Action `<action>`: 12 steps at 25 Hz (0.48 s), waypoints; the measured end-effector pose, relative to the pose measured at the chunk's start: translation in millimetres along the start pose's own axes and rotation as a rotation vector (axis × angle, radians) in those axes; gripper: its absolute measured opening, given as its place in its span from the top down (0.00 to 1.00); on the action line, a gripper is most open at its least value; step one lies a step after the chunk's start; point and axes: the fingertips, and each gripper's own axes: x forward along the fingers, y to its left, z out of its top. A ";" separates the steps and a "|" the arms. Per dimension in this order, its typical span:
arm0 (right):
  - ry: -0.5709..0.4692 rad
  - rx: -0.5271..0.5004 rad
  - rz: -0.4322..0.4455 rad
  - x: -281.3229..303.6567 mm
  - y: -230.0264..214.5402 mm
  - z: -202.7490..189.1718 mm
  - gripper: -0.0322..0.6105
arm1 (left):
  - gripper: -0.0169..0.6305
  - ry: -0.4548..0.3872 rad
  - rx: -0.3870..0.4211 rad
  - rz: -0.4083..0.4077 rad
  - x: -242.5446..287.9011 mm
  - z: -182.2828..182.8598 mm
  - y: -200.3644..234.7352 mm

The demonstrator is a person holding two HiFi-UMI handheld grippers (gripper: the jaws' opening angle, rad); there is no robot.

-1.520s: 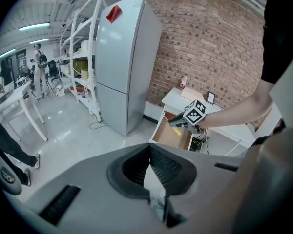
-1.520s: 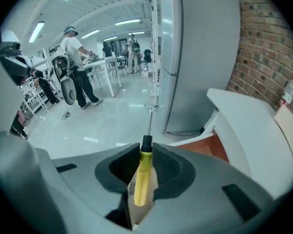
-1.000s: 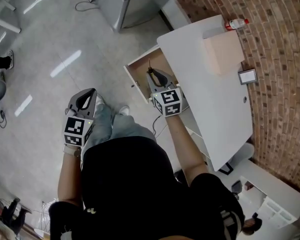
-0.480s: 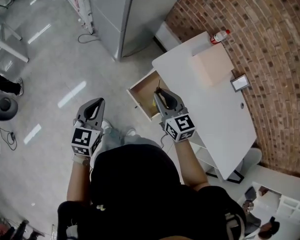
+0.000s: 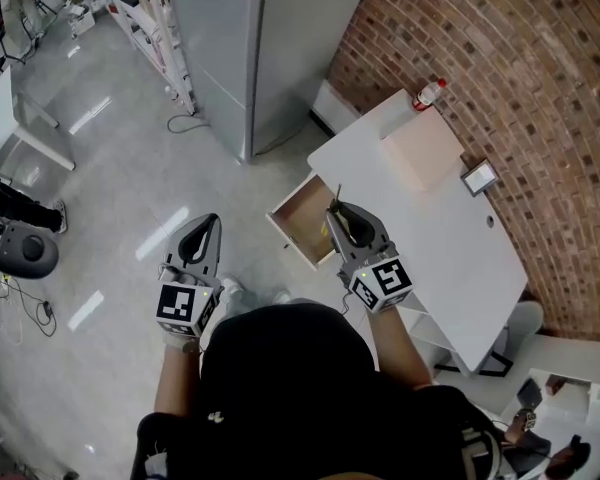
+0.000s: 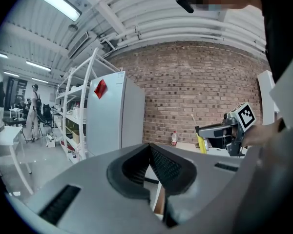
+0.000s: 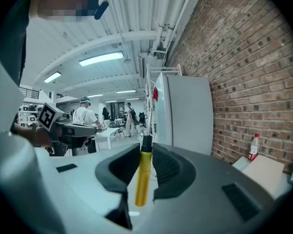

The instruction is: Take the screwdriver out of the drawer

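The left gripper hangs empty, its jaws together. Over the open drawer, the right gripper is clamped on the yellow-handled screwdriver. The screwdriver looks clear of the drawer, so the task seems essentially done.

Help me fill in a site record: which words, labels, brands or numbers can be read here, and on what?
No text can be read.
Bottle: red label, too small to read.
Grey cabinet: red sticker, no legible print.
Left marker cube and right marker cube: black-and-white squares only, no letters.
Small frame on the white table: too small to read.
Screwdriver: plain yellow handle, no print showing.
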 end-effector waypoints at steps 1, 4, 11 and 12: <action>-0.006 -0.002 0.001 -1.8 0.3 2.3 0.81 | 0.97 -0.004 0.002 0.000 -1.4 3.3 -0.9; -0.016 -0.013 0.004 -5.2 1.7 5.9 0.81 | 0.97 -0.002 0.015 -0.003 -4.6 7.4 -4.1; -0.018 -0.018 0.001 -7.7 4.3 6.8 0.81 | 0.97 -0.005 0.017 -0.004 -8.4 13.2 -4.6; -0.019 -0.018 0.002 -7.0 5.9 6.7 0.81 | 0.97 -0.007 0.019 -0.005 -9.2 13.9 -4.2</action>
